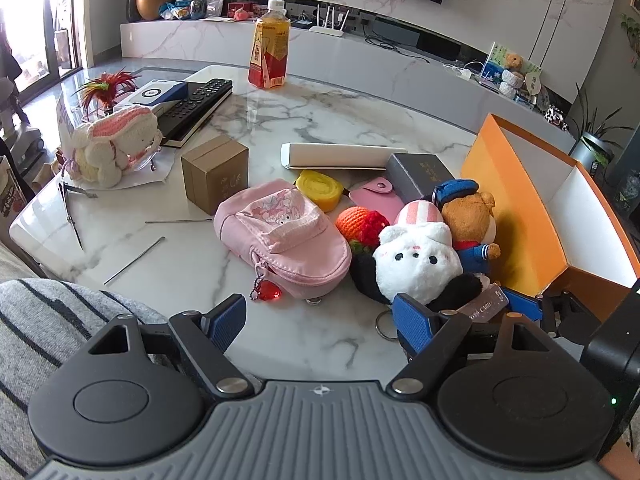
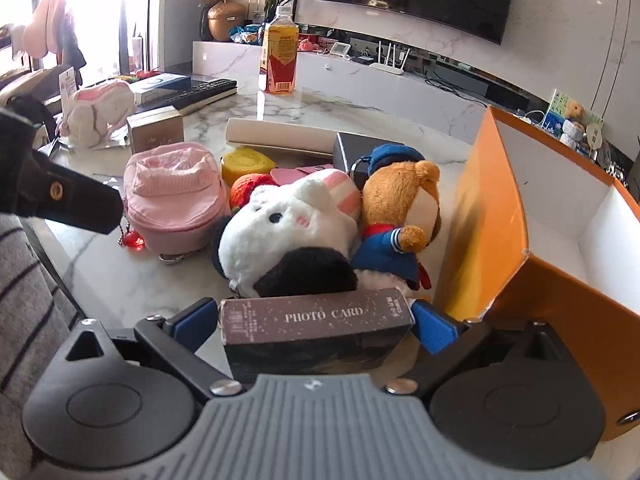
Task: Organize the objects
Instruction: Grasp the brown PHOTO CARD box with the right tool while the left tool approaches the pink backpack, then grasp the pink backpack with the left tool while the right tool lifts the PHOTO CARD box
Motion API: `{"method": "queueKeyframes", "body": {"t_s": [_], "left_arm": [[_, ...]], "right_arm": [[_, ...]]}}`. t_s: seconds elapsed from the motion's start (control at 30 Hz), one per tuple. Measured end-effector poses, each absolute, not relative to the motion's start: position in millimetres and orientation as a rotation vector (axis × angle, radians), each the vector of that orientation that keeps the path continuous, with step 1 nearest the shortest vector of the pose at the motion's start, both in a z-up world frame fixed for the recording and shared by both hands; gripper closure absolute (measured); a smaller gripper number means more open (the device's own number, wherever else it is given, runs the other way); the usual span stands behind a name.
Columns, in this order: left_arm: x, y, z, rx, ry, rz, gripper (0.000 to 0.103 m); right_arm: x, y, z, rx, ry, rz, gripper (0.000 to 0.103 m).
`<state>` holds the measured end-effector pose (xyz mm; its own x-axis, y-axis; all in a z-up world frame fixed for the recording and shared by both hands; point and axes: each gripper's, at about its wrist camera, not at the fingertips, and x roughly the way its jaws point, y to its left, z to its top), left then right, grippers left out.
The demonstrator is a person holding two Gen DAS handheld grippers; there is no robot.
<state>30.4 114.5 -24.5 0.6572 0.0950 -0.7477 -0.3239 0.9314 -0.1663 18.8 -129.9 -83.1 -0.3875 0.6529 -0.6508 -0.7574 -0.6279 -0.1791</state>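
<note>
Left edge: crocheted rabbit (image 1: 112, 144), remote (image 1: 196, 106) partly under a book edge. Centre: pink pouch (image 1: 280, 236), red charm at its zip; yellow tape roll (image 1: 320, 188) half hidden behind. Left gripper (image 1: 320, 320) spread wide, empty, low over the marble table (image 1: 328, 120). White plush (image 2: 280, 228) covering most of an orange-red knitted ball (image 2: 246, 188). Right gripper (image 2: 316, 320) pinching a photo card box (image 2: 316, 322), lower part hidden by the gripper body, just beside the orange box (image 2: 480, 216), whose far end is cut off.
</note>
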Motion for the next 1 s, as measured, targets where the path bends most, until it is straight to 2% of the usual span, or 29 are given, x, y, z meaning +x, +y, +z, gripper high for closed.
{"method": "queueKeyframes", "body": {"t_s": [0.17, 0.23, 0.57, 0.77, 1.0], "left_arm": [[30.9, 118.6, -24.8, -0.309, 0.819, 0.264, 0.008], [31.9, 120.7, -25.4, -0.313, 0.816, 0.271, 0.008], [43.9, 129.6, -27.8, -0.354, 0.751, 0.326, 0.007], [82.5, 135.9, -32.2, -0.3, 0.842, 0.366, 0.007], [131.5, 136.6, -45.4, 0.028, 1.017, 0.272, 0.007]], "right_arm": [[24.8, -128.7, -87.2, -0.861, 0.231, 2.073, 0.003], [26.5, -128.9, -86.7, -0.842, 0.236, 2.067, 0.009], [29.1, -133.8, -86.8, -0.821, 0.261, 2.065, 0.011], [36.8, -133.8, -84.7, -0.79, 0.333, 2.064, 0.011], [39.7, -132.6, -86.1, -0.8, 0.365, 2.078, 0.012]]}}
